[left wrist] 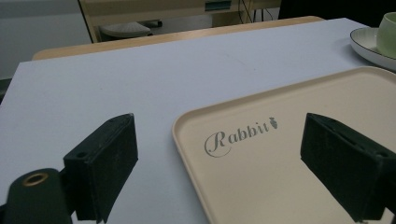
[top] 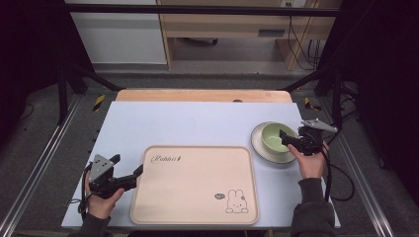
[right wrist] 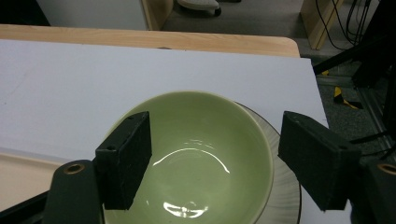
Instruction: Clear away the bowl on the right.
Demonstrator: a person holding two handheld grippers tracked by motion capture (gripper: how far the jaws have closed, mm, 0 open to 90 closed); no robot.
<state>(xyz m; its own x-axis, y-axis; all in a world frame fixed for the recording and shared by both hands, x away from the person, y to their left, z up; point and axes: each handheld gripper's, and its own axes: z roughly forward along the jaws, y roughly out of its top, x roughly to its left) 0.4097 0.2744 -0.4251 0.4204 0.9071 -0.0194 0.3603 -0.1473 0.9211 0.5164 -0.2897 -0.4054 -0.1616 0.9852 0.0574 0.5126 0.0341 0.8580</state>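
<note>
Apparently the right gripper (top: 289, 139) is closing in on the green bowl (top: 273, 136), so the step in hand looks like the reach before a pickup. The bowl is sitting upright on a pale plate (top: 262, 152) near the right edge of the bench (top: 197, 123), just beyond the tray's far right corner. In the right gripper view the jaws are standing wide, hanging above the near part of the bowl (right wrist: 196, 154): one jaw is showing over the inside of the bowl, the other over its outer side and the plate (right wrist: 285, 196), and neither is pressing on anything yet. The bowl is holding nothing; light is glinting off its bare glazed bottom. The beige tray (top: 195, 185), printed with the word "Rabbit" and a small rabbit drawing, is lying along the near edge of the bench and is also carrying nothing. The left gripper (top: 132, 174) is resting at the tray's left edge with its jaws wide apart, one over the bench and one over the tray (left wrist: 289, 116), gripping nothing. Judging by this, the next move is calling for the right jaws to sink until the rim is lying between them, then close firmly; a shallow bite risks the smooth bowl slipping or tipping against the plate.
</note>
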